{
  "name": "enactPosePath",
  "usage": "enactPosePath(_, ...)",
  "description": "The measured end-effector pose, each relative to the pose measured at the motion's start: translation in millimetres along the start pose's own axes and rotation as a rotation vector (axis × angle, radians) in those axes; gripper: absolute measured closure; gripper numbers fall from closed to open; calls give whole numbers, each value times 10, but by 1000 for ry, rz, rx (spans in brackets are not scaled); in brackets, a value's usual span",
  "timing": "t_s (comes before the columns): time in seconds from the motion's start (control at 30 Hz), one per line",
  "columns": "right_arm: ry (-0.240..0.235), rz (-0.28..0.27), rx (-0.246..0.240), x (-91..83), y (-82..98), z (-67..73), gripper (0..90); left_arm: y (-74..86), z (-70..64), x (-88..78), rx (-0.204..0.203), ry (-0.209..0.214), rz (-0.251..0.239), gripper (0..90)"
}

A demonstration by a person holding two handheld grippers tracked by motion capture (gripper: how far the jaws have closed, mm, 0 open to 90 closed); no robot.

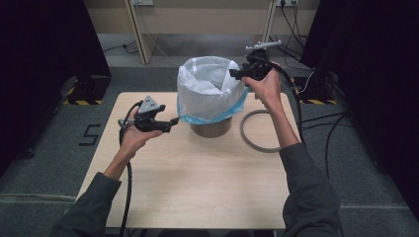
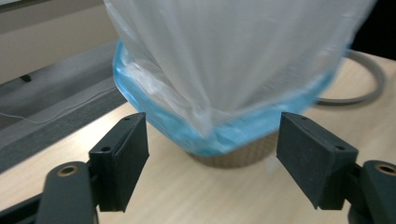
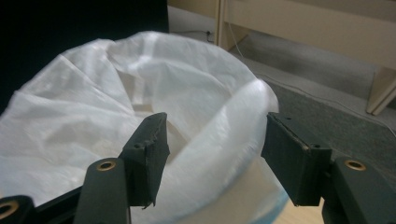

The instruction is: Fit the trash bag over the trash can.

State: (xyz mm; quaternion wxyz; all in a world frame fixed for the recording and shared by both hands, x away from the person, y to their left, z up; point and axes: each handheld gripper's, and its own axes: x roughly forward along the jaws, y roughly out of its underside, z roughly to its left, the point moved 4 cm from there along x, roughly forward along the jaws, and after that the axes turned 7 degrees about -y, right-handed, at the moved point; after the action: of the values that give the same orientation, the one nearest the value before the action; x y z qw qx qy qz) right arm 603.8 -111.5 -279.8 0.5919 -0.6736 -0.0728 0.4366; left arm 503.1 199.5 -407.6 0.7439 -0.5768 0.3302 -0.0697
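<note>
Facing bag [image 2: 233, 60], left hand-held gripper [image 2: 212, 154], jaws apart

A pale wooden counter [image 1: 197, 187] is standing on grey carpet [image 1: 44, 163], which is carrying a black mark [image 1: 89, 134] shaped like a five. Dark curtains [image 1: 44, 44] are closing in both sides. Beige furniture legs [image 1: 138, 29] are rising at the back (a wall socket [image 1: 286, 2] is showing up there), and black cables [image 1: 326, 123] are trailing across the floor at the right.
</note>
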Motion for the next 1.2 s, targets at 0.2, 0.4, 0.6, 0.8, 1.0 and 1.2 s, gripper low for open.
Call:
enactPosePath(0.2, -17, 2, -18, 99, -151, 136, 392, 392, -145, -123, -85, 3, -1, 185)
enactPosePath(0.4, -50, 15, -20, 295, -297, 289, 387, 905, -299, -46, -101, 16, 86, 188)
enactPosePath(0.6, -62, 44, -34, 556, -477, 431, 379, 1282, -408, 16, -77, 41, 201, 202)
enactPosePath(0.8, -58, 87, -31, 878, -536, 458, 374, 1458, -448, 50, -34, 9, 274, 227)
enactPosePath(1.0, -29, 142, -14, 1209, -484, 358, 372, 1477, -476, 24, -16, -2, 284, 215)
enactPosePath(1.2, -14, 215, 8, 1480, -377, 294, 378, 1499, -448, 12, -51, 14, 300, 184)
